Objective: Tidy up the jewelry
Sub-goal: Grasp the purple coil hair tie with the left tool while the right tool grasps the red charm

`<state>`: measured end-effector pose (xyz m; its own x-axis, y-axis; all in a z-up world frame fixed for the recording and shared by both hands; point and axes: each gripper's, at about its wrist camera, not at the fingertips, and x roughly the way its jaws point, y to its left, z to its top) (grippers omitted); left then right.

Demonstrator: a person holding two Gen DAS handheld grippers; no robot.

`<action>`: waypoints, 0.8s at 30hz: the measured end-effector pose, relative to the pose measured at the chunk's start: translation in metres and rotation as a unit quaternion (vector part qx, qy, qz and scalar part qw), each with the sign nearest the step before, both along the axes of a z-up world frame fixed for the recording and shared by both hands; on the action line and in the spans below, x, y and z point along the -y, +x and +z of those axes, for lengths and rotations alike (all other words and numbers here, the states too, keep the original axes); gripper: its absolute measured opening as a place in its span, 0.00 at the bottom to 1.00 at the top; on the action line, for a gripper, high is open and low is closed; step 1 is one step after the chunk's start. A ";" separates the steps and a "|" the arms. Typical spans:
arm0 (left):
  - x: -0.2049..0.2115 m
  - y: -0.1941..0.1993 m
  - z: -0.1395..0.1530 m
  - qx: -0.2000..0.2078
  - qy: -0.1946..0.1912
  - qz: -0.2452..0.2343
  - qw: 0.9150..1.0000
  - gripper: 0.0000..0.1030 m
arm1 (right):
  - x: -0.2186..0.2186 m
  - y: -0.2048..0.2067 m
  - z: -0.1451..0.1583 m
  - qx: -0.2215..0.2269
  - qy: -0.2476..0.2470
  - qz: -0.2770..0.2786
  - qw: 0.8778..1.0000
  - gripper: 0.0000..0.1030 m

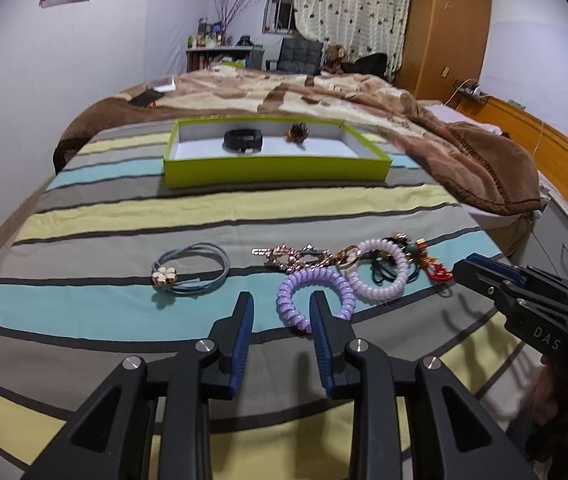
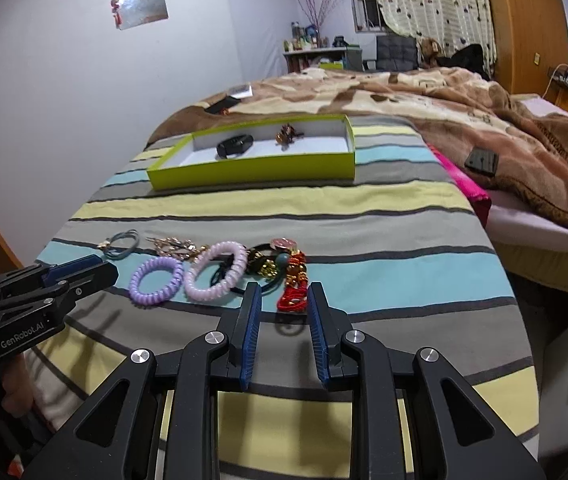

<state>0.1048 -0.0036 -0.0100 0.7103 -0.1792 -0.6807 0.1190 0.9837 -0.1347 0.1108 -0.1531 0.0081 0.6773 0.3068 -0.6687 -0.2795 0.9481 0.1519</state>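
Note:
A green box [image 1: 275, 168] [image 2: 251, 170] lies on the striped bedspread and holds a black band [image 1: 243, 141] [image 2: 235, 145] and a brown clip [image 1: 298, 133] [image 2: 287, 133]. Nearer lie a blue hair tie with a flower [image 1: 187, 272] [image 2: 123, 243], a gold chain [image 1: 292, 257] [image 2: 175, 246], a purple coil tie [image 1: 312, 296] [image 2: 155, 280], a pale pink coil tie [image 1: 378, 274] [image 2: 215, 272] and a red beaded piece [image 1: 438, 270] [image 2: 294, 292]. My left gripper [image 1: 281, 300] is open just before the purple coil. My right gripper [image 2: 284, 292] is open around the red piece.
A brown blanket [image 1: 424, 120] [image 2: 484, 120] is heaped to the right and behind the box. A pink object [image 2: 464, 184] lies at the bedspread's right edge. A wooden wardrobe [image 1: 448, 28] and curtain stand at the back.

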 end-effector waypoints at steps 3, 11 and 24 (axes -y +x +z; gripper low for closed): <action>0.002 0.007 -0.005 -0.019 0.000 0.002 1.000 0.29 | 0.000 0.008 -0.006 -0.017 0.001 0.000 1.000 0.23; 0.010 0.018 -0.014 -0.048 0.014 0.000 0.999 0.29 | -0.005 0.025 -0.016 -0.056 -0.018 -0.002 0.998 0.23; 0.014 0.012 -0.012 -0.043 0.034 -0.010 0.998 0.09 | -0.002 0.016 -0.013 -0.050 -0.019 -0.010 0.999 0.17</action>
<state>0.1169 -0.0175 -0.0221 0.6458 -0.1434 -0.7499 0.1291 0.9886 -0.0779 0.1268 -0.1513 -0.0047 0.6117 0.2674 -0.7446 -0.2460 0.9588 0.1422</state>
